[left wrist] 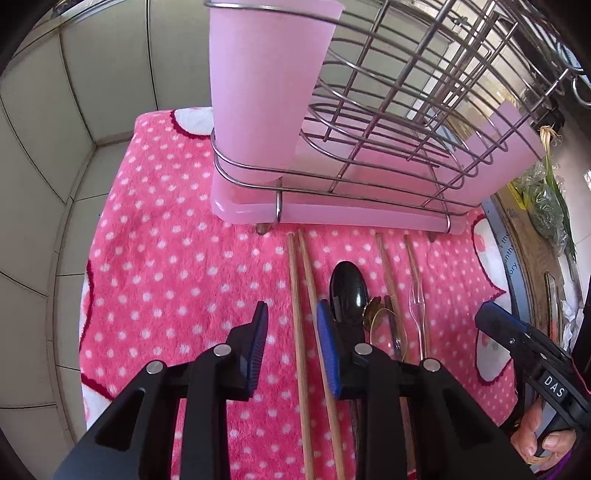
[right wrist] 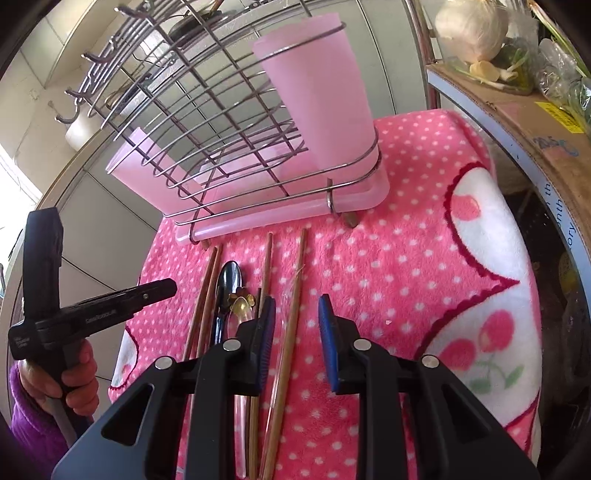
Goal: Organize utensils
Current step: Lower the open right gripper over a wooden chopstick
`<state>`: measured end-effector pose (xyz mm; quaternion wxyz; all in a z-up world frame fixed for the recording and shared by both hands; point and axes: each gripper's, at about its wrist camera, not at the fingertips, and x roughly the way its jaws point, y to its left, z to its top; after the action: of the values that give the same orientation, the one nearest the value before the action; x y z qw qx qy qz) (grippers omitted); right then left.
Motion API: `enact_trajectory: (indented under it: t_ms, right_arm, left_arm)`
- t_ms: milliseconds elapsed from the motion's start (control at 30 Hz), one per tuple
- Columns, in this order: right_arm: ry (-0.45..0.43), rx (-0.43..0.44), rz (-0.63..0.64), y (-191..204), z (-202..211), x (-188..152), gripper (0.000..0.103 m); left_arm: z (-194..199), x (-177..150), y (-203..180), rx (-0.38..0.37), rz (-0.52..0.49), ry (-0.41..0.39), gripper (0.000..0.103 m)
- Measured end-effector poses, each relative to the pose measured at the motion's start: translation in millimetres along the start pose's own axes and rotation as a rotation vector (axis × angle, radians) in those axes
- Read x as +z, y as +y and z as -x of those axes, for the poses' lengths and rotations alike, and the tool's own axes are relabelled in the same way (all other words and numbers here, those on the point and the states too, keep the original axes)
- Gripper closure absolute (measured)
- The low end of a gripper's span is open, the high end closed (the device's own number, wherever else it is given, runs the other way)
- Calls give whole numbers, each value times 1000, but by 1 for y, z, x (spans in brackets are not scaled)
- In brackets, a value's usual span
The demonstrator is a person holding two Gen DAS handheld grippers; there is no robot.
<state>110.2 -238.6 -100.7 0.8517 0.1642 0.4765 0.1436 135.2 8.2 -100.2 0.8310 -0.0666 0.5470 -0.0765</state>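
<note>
Pink polka-dot blanket (right wrist: 406, 229) with white cherry-print patches covers the surface. Cardboard box (right wrist: 517, 122) stands just beside it, bearing bagged greens (right wrist: 517, 59) and a pale round vegetable (right wrist: 471, 27). Tiled wall (left wrist: 48, 147) behind.
</note>
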Motion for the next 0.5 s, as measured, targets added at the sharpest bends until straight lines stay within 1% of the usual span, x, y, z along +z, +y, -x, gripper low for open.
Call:
enact_trajectory:
  t_ms: [67, 233, 367, 500]
  right_arm:
    - [3, 5, -8, -4, -1, 0, 79]
    - [12, 12, -23, -11, -4, -1, 79]
    - [25, 17, -32, -12, -8, -2, 79]
    - [38, 20, -29, -8, -11, -2, 79]
  left_arm:
    - [-10, 1, -2, 12, -4, 27, 79]
    - [-32, 2, -3, 53, 3, 77, 86]
    - [-41, 5, -3, 31, 6, 81, 87]
    - [-50, 6, -9, 30, -9, 73, 97]
